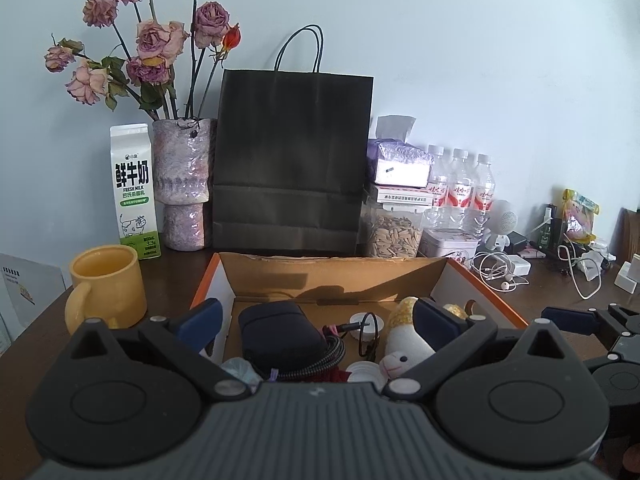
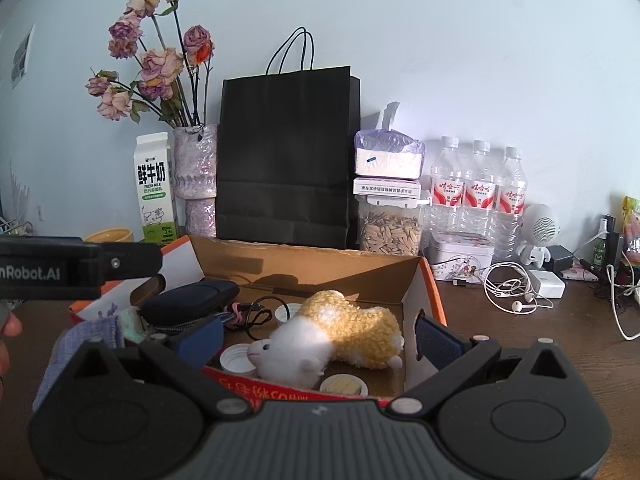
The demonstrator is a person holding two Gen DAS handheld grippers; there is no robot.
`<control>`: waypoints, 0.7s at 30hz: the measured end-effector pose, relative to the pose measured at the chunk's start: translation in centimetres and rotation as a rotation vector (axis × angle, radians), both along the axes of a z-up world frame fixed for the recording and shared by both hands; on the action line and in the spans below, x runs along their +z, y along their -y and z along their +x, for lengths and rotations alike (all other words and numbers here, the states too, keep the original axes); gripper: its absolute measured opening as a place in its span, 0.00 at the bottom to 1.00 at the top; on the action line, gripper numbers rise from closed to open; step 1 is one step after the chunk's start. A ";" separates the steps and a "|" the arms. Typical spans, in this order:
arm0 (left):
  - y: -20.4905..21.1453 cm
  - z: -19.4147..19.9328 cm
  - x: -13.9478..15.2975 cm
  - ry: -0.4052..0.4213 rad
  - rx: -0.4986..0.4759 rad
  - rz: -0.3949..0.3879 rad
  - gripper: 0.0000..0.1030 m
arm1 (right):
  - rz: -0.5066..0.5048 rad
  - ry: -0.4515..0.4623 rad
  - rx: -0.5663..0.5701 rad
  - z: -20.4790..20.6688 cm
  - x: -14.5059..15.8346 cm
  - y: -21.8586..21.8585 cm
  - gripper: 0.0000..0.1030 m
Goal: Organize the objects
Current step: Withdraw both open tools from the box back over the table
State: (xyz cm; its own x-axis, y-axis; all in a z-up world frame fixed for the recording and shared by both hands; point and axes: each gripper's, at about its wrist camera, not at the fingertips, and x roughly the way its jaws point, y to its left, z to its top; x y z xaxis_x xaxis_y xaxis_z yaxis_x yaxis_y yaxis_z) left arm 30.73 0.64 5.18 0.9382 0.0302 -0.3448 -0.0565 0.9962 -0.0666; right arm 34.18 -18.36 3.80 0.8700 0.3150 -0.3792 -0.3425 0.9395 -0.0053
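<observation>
An open cardboard box [image 1: 332, 276] with an orange rim sits in front of me. It holds a dark zip pouch [image 1: 280, 332], a striped cable [image 1: 336, 350], white bottle caps [image 1: 366, 322] and a white and yellow plush sheep [image 1: 404, 344]. My left gripper [image 1: 318, 320] hovers open over the box's near side, in line with the pouch. My right gripper [image 2: 318, 336] is open too, its fingers straddling the box's right wall [image 2: 424, 292] with the plush sheep [image 2: 340, 336] ahead between them. Neither holds anything. Each gripper shows in the other's view: the right gripper [image 1: 568, 320] and the left gripper [image 2: 152, 261].
Behind the box stand a black paper bag [image 1: 292, 160], a vase of dried roses [image 1: 184, 180], a milk carton [image 1: 134, 192] and a yellow mug [image 1: 108, 288]. To the right are a seed jar [image 1: 394, 232], water bottles [image 1: 460, 184], white earphones [image 1: 496, 272] and chargers. A hand [image 2: 10, 326] is at the left edge.
</observation>
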 end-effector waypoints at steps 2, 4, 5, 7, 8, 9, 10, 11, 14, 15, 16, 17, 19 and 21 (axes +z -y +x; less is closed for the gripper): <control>-0.1 -0.8 0.0 0.001 0.002 -0.002 1.00 | 0.001 -0.001 -0.003 -0.7 0.0 0.4 1.00; -0.4 -1.6 0.0 -0.004 0.005 -0.005 1.00 | 0.000 -0.001 -0.008 -1.5 0.0 0.7 1.00; -0.5 -2.0 0.0 -0.005 0.008 -0.007 1.00 | -0.001 -0.002 -0.010 -1.9 0.0 0.9 1.00; -0.8 -2.8 0.0 -0.007 0.012 -0.005 1.00 | -0.002 -0.002 -0.015 -2.6 -0.1 1.2 1.00; -1.0 -3.3 0.0 -0.009 0.013 -0.004 1.00 | -0.003 -0.003 -0.018 -3.1 -0.2 1.4 1.00; -1.1 -3.7 -0.1 -0.011 0.015 -0.001 1.00 | -0.005 -0.005 -0.021 -3.5 -0.2 1.5 1.00; -1.3 -4.1 -0.2 -0.015 0.017 0.002 1.00 | -0.007 -0.007 -0.023 -4.0 -0.4 1.7 1.00; -1.4 -4.5 -0.3 -0.019 0.020 0.005 1.00 | -0.010 -0.010 -0.024 -4.4 -0.5 1.8 1.00; -1.9 -5.6 -0.6 -0.034 0.028 0.010 1.00 | -0.023 -0.022 -0.027 -5.6 -0.9 2.1 1.00; -2.1 -6.0 -0.7 -0.040 0.029 0.011 1.00 | -0.026 -0.026 -0.028 -6.0 -1.1 2.3 1.00; -2.3 -6.3 -0.8 -0.045 0.030 0.012 1.00 | -0.028 -0.031 -0.029 -6.3 -1.2 2.4 1.00; -2.4 -6.7 -1.0 -0.052 0.031 0.014 1.00 | -0.031 -0.036 -0.030 -6.7 -1.4 2.6 1.00; -2.7 -7.4 -1.2 -0.063 0.033 0.018 1.00 | -0.035 -0.045 -0.033 -7.3 -1.6 2.8 1.00; -2.9 -8.2 -1.5 -0.073 0.038 0.021 1.00 | -0.039 -0.056 -0.036 -8.0 -2.0 3.0 1.00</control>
